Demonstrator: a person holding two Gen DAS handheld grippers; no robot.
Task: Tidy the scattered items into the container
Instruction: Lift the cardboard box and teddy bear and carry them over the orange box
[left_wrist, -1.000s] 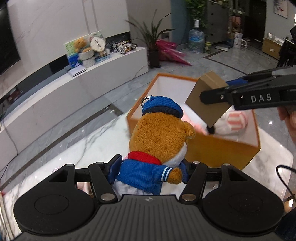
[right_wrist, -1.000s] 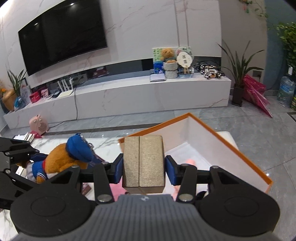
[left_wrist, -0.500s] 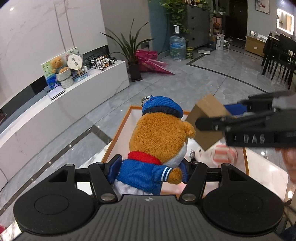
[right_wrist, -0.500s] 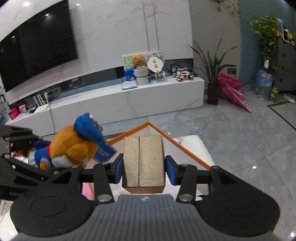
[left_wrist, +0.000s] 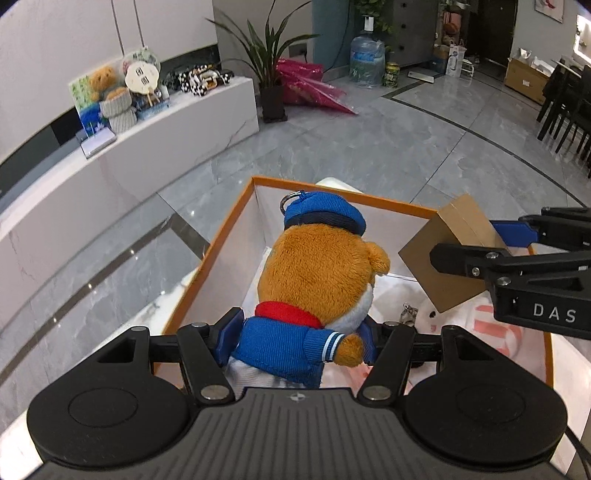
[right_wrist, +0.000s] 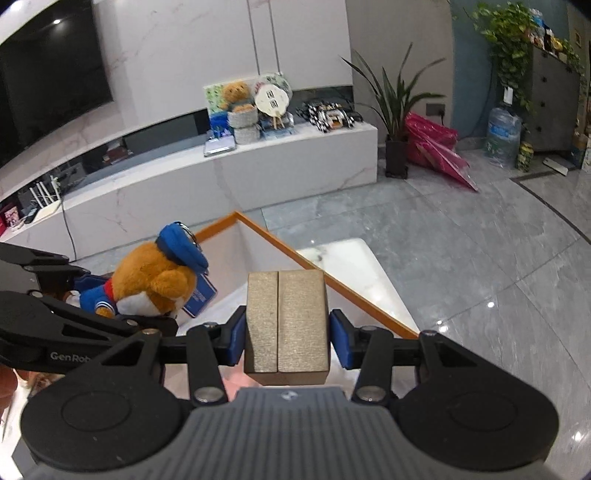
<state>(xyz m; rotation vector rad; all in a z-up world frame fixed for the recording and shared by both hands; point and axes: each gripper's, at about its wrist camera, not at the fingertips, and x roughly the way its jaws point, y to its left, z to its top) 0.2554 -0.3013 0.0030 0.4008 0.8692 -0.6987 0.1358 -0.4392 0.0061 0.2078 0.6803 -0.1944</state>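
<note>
The left gripper (left_wrist: 295, 338) was clamped on a plush bear (left_wrist: 317, 280) in a blue sailor jacket and cap, its blue pads pressed into the jacket at either side of the body. The bear stood upright between the jaws, head away from the camera, held above the open orange-rimmed box (left_wrist: 225, 236), over the box's left half. The right gripper (right_wrist: 287, 338) was closed on a small brown cardboard box (right_wrist: 286, 317), pads against its two side faces, the seam of its top flaps running away from the camera. In the left wrist view that carton (left_wrist: 448, 254) hung over the right half of the container, near its far rim. Both loads lay straight above the white interior, where a pink-striped soft item (left_wrist: 498, 328) already rested. Judging from this, each release called only for a short descent, the bear to the left of the carton.
</note>
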